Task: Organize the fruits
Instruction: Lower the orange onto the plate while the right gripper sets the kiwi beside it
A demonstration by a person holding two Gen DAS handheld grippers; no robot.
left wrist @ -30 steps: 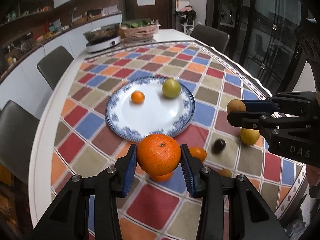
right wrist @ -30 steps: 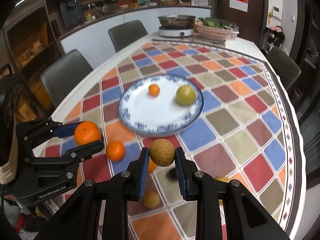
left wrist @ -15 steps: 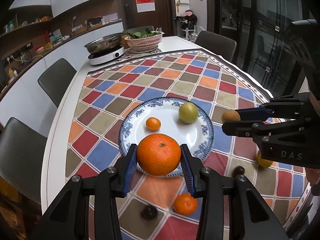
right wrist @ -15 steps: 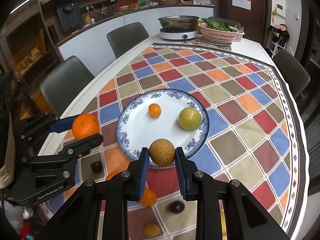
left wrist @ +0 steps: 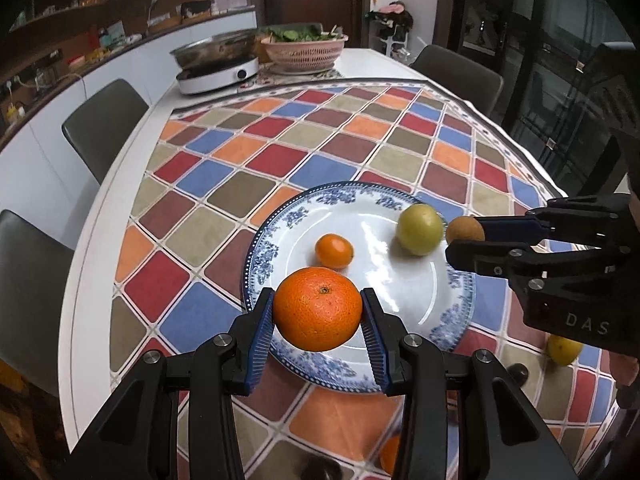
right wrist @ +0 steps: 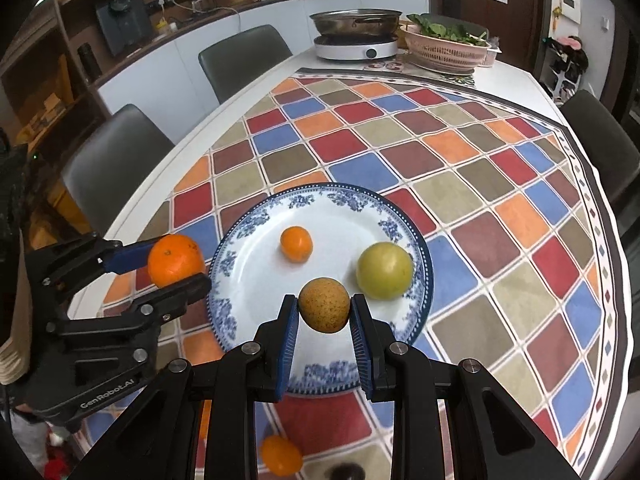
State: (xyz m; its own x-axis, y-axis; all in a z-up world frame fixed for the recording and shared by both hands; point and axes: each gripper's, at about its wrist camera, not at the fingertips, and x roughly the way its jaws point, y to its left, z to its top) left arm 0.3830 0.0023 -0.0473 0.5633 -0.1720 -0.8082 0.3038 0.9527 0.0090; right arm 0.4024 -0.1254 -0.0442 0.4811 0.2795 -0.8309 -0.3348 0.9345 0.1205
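My left gripper (left wrist: 318, 316) is shut on a large orange (left wrist: 318, 314) and holds it over the near edge of the blue-and-white plate (left wrist: 452, 316). My right gripper (right wrist: 325, 312) is shut on a speckled brown fruit (right wrist: 325, 310) above the plate's near part (right wrist: 240, 264). On the plate lie a small orange (right wrist: 296, 244) and a green-yellow fruit (right wrist: 385, 270). In the left wrist view the right gripper (left wrist: 466, 236) comes in from the right beside the green fruit (left wrist: 420, 229). In the right wrist view the left gripper (right wrist: 176, 266) is at the plate's left rim.
Loose fruit lies on the checked tablecloth near me: an orange (right wrist: 281, 455), a dark fruit (right wrist: 346, 473), a yellow fruit (left wrist: 565, 350). A cooker with a pan (left wrist: 218, 66) and a pink basket of greens (left wrist: 304, 50) stand at the far end. Chairs surround the table.
Both grippers have moved forward and over the plate with their fruits still held. The loose fruits on the cloth have dropped back toward the bottom of both views.
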